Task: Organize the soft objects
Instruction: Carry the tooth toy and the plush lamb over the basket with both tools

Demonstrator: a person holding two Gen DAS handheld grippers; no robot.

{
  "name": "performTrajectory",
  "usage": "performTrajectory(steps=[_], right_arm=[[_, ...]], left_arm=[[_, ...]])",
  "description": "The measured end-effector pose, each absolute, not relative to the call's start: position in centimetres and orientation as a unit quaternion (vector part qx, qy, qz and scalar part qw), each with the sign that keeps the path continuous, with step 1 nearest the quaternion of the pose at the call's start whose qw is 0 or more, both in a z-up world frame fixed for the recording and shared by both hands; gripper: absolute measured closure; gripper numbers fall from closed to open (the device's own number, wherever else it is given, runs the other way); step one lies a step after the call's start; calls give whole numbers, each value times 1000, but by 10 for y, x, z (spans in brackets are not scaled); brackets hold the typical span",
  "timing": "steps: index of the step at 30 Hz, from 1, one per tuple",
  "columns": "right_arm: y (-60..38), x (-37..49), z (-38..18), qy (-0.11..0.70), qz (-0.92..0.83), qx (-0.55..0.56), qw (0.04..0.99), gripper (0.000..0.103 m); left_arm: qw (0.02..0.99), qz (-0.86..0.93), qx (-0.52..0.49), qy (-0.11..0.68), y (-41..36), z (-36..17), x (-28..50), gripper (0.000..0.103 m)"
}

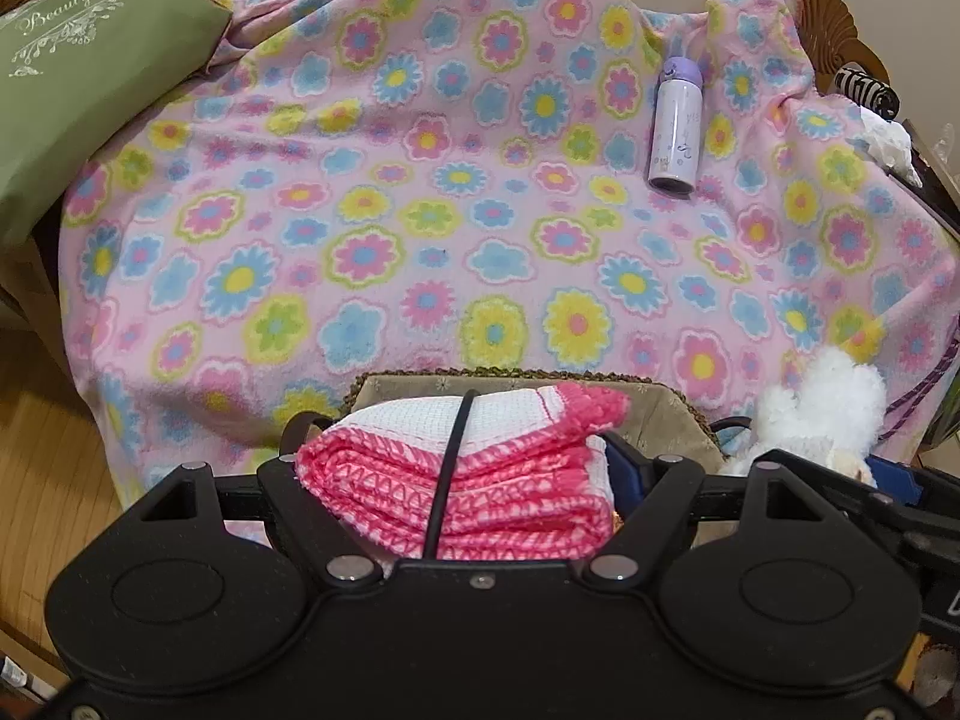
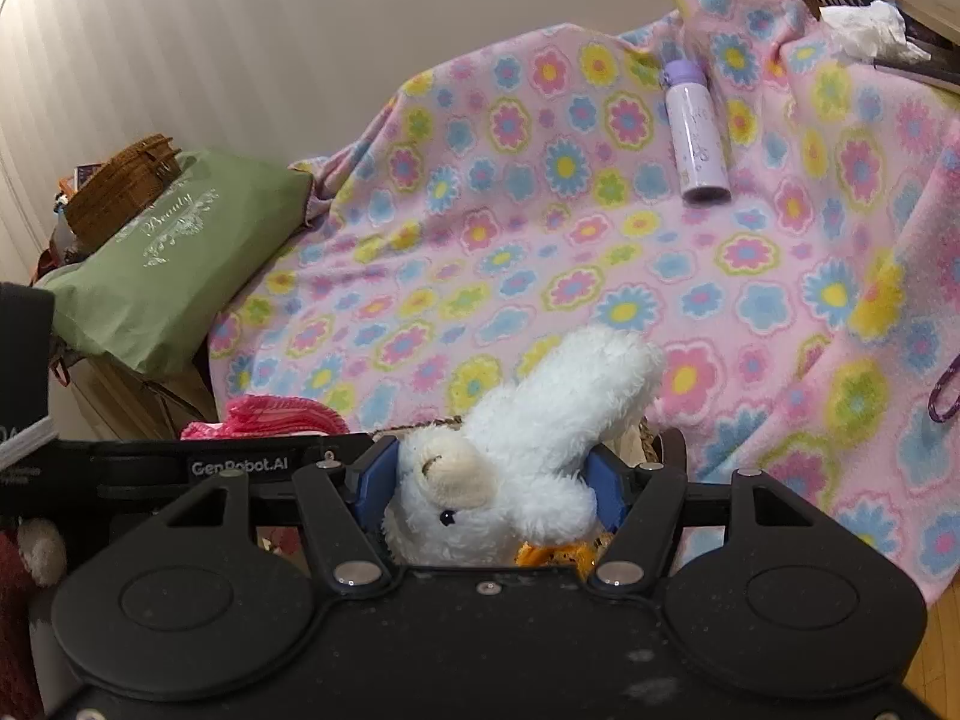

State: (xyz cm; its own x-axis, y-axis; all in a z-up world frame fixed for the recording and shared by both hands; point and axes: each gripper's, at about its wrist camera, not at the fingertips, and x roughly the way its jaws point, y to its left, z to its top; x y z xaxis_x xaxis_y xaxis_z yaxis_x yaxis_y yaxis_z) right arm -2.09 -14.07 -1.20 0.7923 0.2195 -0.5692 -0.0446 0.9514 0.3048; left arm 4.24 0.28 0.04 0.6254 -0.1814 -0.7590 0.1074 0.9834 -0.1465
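Item, nearest the left wrist camera: folded pink-and-white cloth (image 1: 474,480), lodged between the fingers of the left gripper (image 1: 462,468), which look clamped on its sides; a black cable crosses the top of the fold. Beyond it, the rim of an olive cushion (image 1: 672,414), fringe edge showing.

Item, nearest the right wrist camera: white plush animal (image 2: 510,468), head pinched between the blue pads (image 2: 606,495) of the right gripper (image 2: 492,492), one long limb or ear sticking up and away.

Item, landmark: flowered fleece blanket (image 1: 420,210), spread over a piece of furniture. Both held things hang over its near edge. On the blanket's far right part lies a lilac bottle (image 1: 675,126); a green pillow (image 1: 78,90) printed "Beauty" sits off its left edge.

Risks, judged:
- The cloth is gripped by its folded stack only; loose layers may slide out or unfold if tilted.
- The plush is held by soft pile, which compresses; the grip may slip, or the free limb may drag on the blanket.
- A careless placement near the bottle could set it rolling.

Obscured:
- Fingertips of the left gripper, buried under the cloth.
- An orange thing (image 2: 564,555) beneath the plush, kind unknown.
- What the blanket covers.
- The cushion, mostly hidden.
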Motion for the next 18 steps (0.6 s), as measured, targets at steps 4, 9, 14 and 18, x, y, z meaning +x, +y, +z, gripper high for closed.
performTrajectory(steps=[4,9,14,18], right_arm=[[-139,-19,-14,326,71,135,933,38],[-138,-18,-15,331,75,131,931,37],[-139,-17,-15,333,76,131,931,34],[-140,-16,-14,331,80,130,931,32]], left_arm=[[897,-77,-50,433,4,-4,44,29],[894,-75,-51,438,5,-6,43,29],[893,-75,-55,440,6,-6,43,29],[891,-75,-58,445,7,-7,45,28]])
